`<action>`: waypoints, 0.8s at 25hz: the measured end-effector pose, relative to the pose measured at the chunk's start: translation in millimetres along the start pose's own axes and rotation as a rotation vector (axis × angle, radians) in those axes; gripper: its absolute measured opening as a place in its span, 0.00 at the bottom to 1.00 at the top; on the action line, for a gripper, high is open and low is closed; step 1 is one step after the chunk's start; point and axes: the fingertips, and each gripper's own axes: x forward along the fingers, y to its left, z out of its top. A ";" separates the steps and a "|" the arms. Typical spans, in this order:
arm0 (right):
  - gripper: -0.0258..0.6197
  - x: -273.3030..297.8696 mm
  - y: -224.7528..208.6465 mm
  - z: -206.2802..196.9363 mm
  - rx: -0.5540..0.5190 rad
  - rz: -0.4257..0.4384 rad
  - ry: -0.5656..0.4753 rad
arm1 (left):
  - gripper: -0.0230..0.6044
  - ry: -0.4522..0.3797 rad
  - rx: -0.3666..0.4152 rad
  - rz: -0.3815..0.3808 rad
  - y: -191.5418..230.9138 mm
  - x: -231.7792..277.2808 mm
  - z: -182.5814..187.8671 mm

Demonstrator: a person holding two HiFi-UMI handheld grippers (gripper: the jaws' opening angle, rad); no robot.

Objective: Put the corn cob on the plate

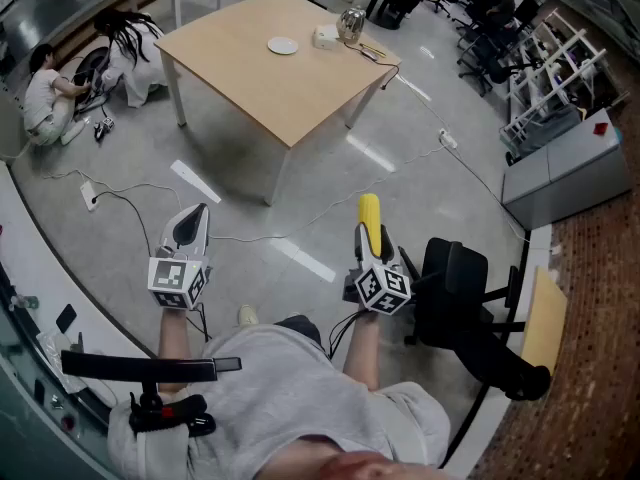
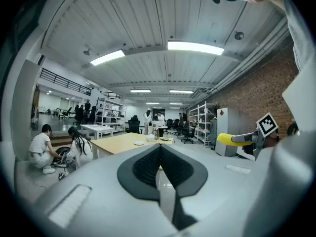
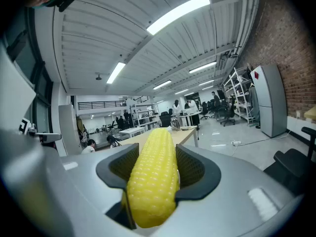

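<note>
A yellow corn cob point(image 3: 155, 174) lies lengthwise between the black pads of my right gripper point(image 3: 157, 157), which is shut on it. From the head view the corn cob point(image 1: 369, 220) sticks forward out of the right gripper point(image 1: 368, 232), held over the floor well short of the wooden table point(image 1: 270, 78). A small white plate point(image 1: 283, 45) sits on the far part of that table. My left gripper point(image 1: 196, 218) is beside the right one, shut with nothing in it; its pads meet in a line in the left gripper view point(image 2: 160, 152). The corn cob point(image 2: 228, 139) shows at that view's right.
A black office chair point(image 1: 470, 298) stands close on the right. Cables point(image 1: 130, 203) run over the grey floor. Two people point(image 1: 50, 88) crouch at the far left. A metal kettle point(image 1: 351, 23) and a white box point(image 1: 325, 36) sit near the plate.
</note>
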 end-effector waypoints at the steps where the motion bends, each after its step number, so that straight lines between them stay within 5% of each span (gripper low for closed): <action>1: 0.42 -2.0 0.2 0.3 0.005 0.001 -0.003 | 0.07 0.002 -0.001 0.000 -0.3 -1.1 -0.1; 12: 0.42 -20.1 -8.0 13.6 0.006 -0.018 -0.036 | 0.07 -0.018 -0.009 -0.040 -11.0 1.1 1.1; 20: 0.42 -49.5 -34.8 24.1 -0.007 -0.117 -0.041 | 0.07 -0.004 -0.015 -0.136 -40.0 22.4 6.9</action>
